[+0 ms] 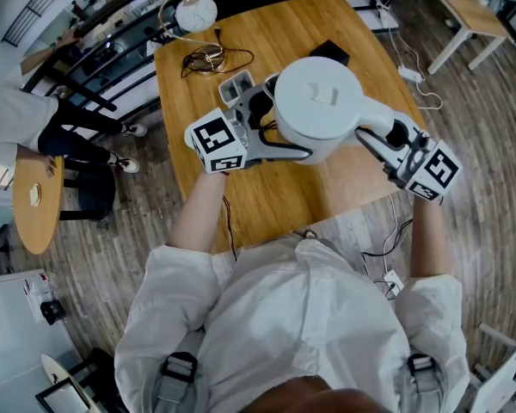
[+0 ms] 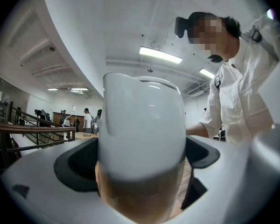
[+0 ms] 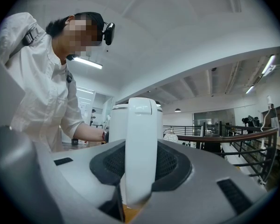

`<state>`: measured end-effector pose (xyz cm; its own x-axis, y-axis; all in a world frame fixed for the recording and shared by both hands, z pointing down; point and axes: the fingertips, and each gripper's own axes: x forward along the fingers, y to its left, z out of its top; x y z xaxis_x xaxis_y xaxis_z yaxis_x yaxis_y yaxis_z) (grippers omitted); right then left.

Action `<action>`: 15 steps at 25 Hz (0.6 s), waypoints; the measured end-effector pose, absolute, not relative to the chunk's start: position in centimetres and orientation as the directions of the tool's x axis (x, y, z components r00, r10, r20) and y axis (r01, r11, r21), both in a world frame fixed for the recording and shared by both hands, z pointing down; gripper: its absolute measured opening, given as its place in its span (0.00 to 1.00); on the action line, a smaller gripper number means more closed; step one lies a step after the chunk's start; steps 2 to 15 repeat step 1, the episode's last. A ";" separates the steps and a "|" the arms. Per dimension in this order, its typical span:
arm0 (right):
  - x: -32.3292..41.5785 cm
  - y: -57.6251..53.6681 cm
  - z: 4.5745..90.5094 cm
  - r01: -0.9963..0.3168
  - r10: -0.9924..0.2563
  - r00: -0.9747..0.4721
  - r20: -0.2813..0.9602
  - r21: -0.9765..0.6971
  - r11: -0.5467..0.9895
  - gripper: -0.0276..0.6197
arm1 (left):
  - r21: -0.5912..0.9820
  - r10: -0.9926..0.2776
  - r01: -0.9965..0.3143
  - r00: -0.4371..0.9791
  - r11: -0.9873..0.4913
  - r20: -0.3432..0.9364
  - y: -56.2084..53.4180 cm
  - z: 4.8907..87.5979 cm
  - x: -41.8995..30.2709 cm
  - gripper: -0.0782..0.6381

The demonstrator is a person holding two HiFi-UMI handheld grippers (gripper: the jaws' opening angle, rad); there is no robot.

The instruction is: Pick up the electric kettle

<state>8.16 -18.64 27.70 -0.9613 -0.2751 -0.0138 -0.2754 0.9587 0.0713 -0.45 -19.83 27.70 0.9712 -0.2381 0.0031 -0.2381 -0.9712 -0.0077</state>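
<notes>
Fingers (image 3: 173, 164) of both grippers clamped on a white plastic electric kettle (image 1: 318, 101)
Right gripper (image 3: 139, 171) pinches the narrow upright handle (image 3: 140, 139) between its black pads; left gripper (image 2: 142, 171) squeezes the spout side. Round lid (image 1: 314, 89) closed; kettle held between them over the pale wooden tabletop (image 1: 275, 200).
</notes>
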 end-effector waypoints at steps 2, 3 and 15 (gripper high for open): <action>8.0 -18.6 27.7 -0.275 -0.275 -0.961 -0.014 0.071 0.959 0.23 | -0.008 -0.238 -0.237 0.971 -0.971 0.003 -19.8 27.7 -0.6 0.92; 8.0 -18.6 27.7 -0.275 -0.275 -0.961 -0.014 0.071 0.959 0.23 | -0.008 -0.238 -0.237 0.971 -0.971 0.003 -19.8 27.7 -0.6 0.92; 8.0 -18.6 27.7 -0.275 -0.275 -0.961 -0.014 0.071 0.959 0.23 | -0.008 -0.238 -0.237 0.971 -0.971 0.003 -19.8 27.7 -0.6 0.92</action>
